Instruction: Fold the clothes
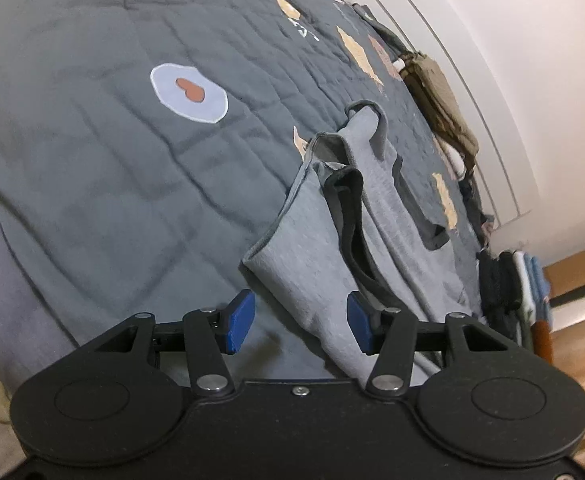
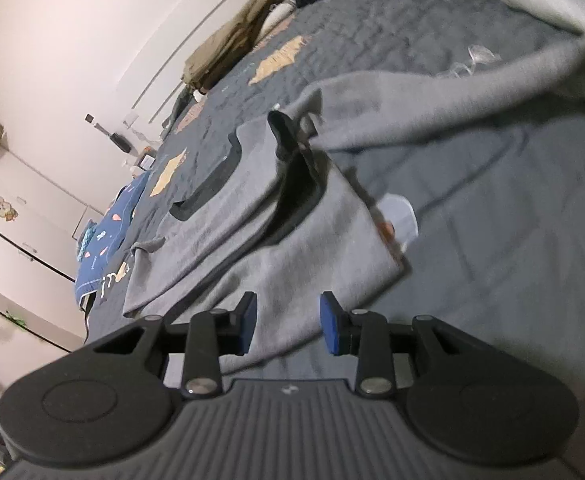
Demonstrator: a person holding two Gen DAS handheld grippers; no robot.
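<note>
The grey cotton sleeveless top with black trim (image 1: pixel 312 248) lies partly doubled on the dark quilted bed (image 1: pixel 92 180), ready for gripping; both hand-held grippers, left (image 1: pixel 300 324) and right (image 2: pixel 288 324), gape wide, empty.

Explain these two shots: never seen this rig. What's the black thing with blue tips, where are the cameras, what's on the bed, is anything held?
No robot arm here: a person holds a two-finger gripper in each hand, each with a fisheye camera looking along its fingers. One view shows the left gripper, the other the right gripper. The blue tips are finger pads. Both stand open, holding nothing. Below lies a grey sleeveless top with dark trim, partly folded, on a dark grey quilt with patches. A stack of folded clothes sits at its edge.
</note>
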